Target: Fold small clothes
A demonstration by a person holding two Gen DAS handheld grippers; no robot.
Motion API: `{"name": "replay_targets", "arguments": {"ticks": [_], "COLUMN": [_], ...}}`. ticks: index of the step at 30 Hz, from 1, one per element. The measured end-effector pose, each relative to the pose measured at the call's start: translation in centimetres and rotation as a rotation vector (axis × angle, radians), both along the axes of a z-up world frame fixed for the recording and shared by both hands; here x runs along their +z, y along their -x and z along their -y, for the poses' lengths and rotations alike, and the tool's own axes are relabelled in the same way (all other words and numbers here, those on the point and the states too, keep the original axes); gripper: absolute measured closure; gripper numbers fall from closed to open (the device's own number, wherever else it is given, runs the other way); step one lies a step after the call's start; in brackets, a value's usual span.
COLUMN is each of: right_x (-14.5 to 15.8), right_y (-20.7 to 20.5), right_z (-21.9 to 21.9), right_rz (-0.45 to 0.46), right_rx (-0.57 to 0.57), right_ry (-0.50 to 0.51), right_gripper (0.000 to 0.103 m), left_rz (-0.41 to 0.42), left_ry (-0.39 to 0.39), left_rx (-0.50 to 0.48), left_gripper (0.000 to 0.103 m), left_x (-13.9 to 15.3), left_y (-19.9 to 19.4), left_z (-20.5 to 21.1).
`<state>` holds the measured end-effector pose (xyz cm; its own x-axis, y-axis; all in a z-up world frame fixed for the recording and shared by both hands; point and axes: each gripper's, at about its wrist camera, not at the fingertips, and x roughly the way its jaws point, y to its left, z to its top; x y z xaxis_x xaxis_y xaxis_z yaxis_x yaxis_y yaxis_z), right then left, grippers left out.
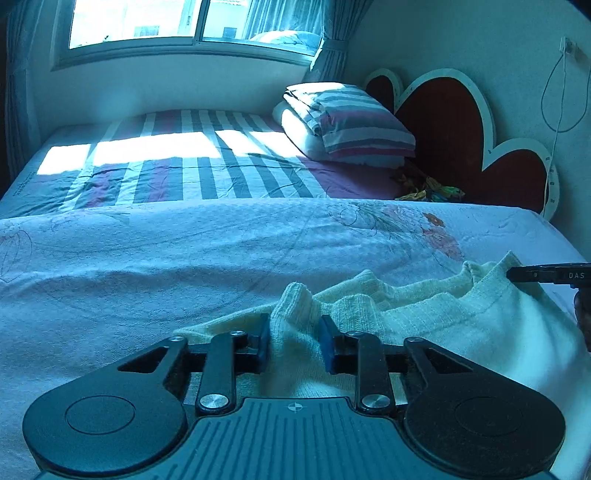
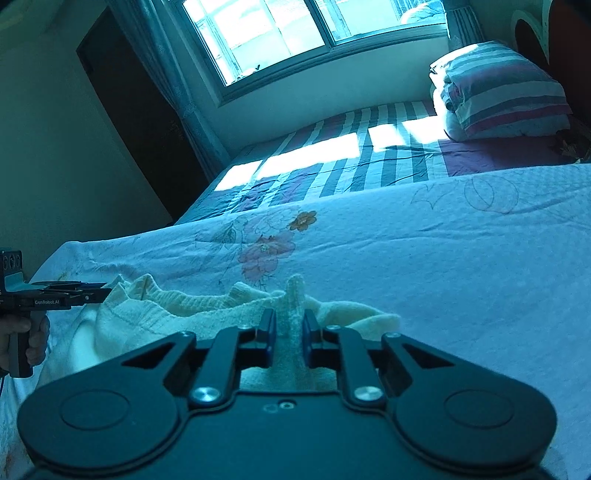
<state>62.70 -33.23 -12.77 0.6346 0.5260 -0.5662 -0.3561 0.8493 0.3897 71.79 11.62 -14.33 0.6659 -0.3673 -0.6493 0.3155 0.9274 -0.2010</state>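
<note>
Nearest in the left wrist view, the left gripper (image 1: 294, 341) is seen nearly closed, its blue pads pinching a raised ridge of the garment (image 1: 424, 317). In the right wrist view the right gripper (image 2: 289, 338) is likewise drawn in tight on an upstanding peak of the same cream knit. Cloth is held between both pairs of fingers, and nothing else.

The garment is spread on the floral sheet (image 1: 166, 258), on its near edge, with the neckline turned away from the grippers and toward the sheet's flower print (image 2: 264, 251). Part of it is bunched and wrinkled between the two holds.

It is judged to be light, soft and limp: a fuzzy knit that will sag and stretch wherever it is not supported, yet is unlikely to slip from the pads. Hold is best taken at the shoulder seams or hem corners, where ribbed edges give firmer, thicker cloth.

Beyond the floral sheet a striped bedspread (image 1: 207, 173) is seen, and past that a pillow (image 1: 354, 122) by the window (image 1: 192, 22).
</note>
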Motion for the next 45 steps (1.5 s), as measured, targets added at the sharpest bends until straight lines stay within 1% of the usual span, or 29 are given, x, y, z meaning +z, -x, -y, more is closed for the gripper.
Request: {"name": "replay_targets", "arguments": {"ticks": [1,3,7,9,10,12,14,15,17,18,19,20,21,22,24,25,26,28,30,32,34,36,39,40,41,42,43,44,45], "right_x": [0.0,0.1,1.3,1.7,1.6,0.8,-0.5,-1.2,-1.3,-1.0,-0.3,0.6,1.4,2.3,3.4,3.6,3.5,2.7,2.1,1.5,0.7,0.7,1.1,0.8,0.6,0.7,1.4,1.9,2.5], "right_y": [0.0,0.4,1.7,1.9,1.7,1.0,0.1,-0.2,-0.2,0.0,0.7,1.5,2.1,2.8,3.0,2.6,2.3,1.2,0.8,0.6,0.9,1.3,2.3,2.2,2.3,2.5,3.4,4.3,5.5], "right_z": [0.0,0.3,0.9,1.1,1.2,1.2,1.2,1.3,1.6,1.7,1.7,1.7,1.6,1.0,-1.8,-4.0,-5.7,-10.0,-12.9,-14.5,-15.1,-13.0,-7.6,-5.5,-3.7,-2.6,-1.9,-2.0,-2.8], "right_rz": [0.001,0.027,0.104,0.121,0.121,0.085,0.033,0.012,0.003,0.004,0.030,0.071,0.098,0.122,0.131,0.118,0.099,0.037,0.030,0.001,-0.013,0.000,0.037,0.018,-0.008,-0.026,-0.017,0.014,0.049], "right_rx": [-0.002,-0.012,-0.039,-0.056,-0.060,-0.083,-0.110,-0.116,-0.132,-0.147,-0.179,-0.198,-0.191,-0.160,-0.075,-0.027,0.008,0.070,0.091,0.130,0.138,0.102,-0.061,-0.116,-0.134,-0.151,-0.178,-0.175,-0.146], "right_ry": [0.003,-0.007,-0.028,-0.040,-0.040,-0.011,0.021,0.010,-0.016,-0.013,0.012,0.031,0.030,0.014,0.035,0.066,0.079,0.116,0.122,0.090,0.148,0.141,0.170,0.173,0.129,0.090,0.071,0.070,0.053], "right_gripper": [0.095,0.097,0.098,0.098,0.098,0.098,0.098,0.098,0.097,0.088,0.083,0.082,0.084,0.084,0.084,0.084,0.082,0.082,0.080,0.083,0.084,0.085,0.081,0.084,0.091,0.089,0.083,0.080,0.080], "left_rz": [0.012,0.071,0.126,0.115,0.087,0.045,0.049,0.045,0.056,0.089,0.132,0.167,0.199,0.203,0.170,0.153,0.139,0.124,0.117,0.100,0.091,0.096,0.089,0.089,0.110,0.139,0.155,0.166,0.173], "left_ry": [0.011,0.037,0.075,0.073,0.044,0.000,-0.014,-0.018,-0.047,-0.083,-0.113,-0.125,-0.103,-0.079,-0.110,-0.132,-0.151,-0.155,-0.149,-0.161,-0.123,-0.125,-0.161,-0.144,-0.127,-0.108,-0.096,-0.093,-0.092], "left_rx": [0.008,0.040,0.097,0.119,0.134,0.153,0.166,0.175,0.206,0.244,0.258,0.255,0.231,0.188,0.099,0.062,0.045,0.026,0.021,0.066,0.125,0.164,0.209,0.232,0.229,0.207,0.175,0.140,0.099], "left_gripper": [0.098,0.098,0.098,0.098,0.098,0.098,0.098,0.098,0.084,0.080,0.078,0.078,0.078,0.078,0.078,0.071,0.060,0.052,0.051,0.051,0.051,0.051,0.051,0.051,0.051,0.051,0.051,0.051,0.051], "left_x": [0.1,0.7,1.3,1.0,0.4,-0.9,-1.2,-1.0,-0.4,0.5,1.5,2.3,3.3,4.0,3.9,3.4,2.9,1.9,1.3,0.6,0.1,0.2,-0.1,0.4,1.2,1.9,2.5,2.9,3.2], "left_y": [0.2,1.0,1.9,1.7,1.3,0.6,0.5,0.5,0.9,1.6,2.4,3.0,3.6,3.6,3.0,2.7,2.4,2.2,2.3,2.4,2.7,3.2,3.9,4.3,5.2,6.1,7.0,7.8,8.5], "left_z": [0.0,-0.6,-1.8,-2.1,-1.9,-1.4,-1.1,-1.0,-1.0,-1.0,-0.9,-0.7,-0.3,0.5,3.4,4.8,6.0,7.7,8.2,7.4,4.9,2.7,0.2,-0.3,-0.2,0.4,1.4,2.8,4.9]}}
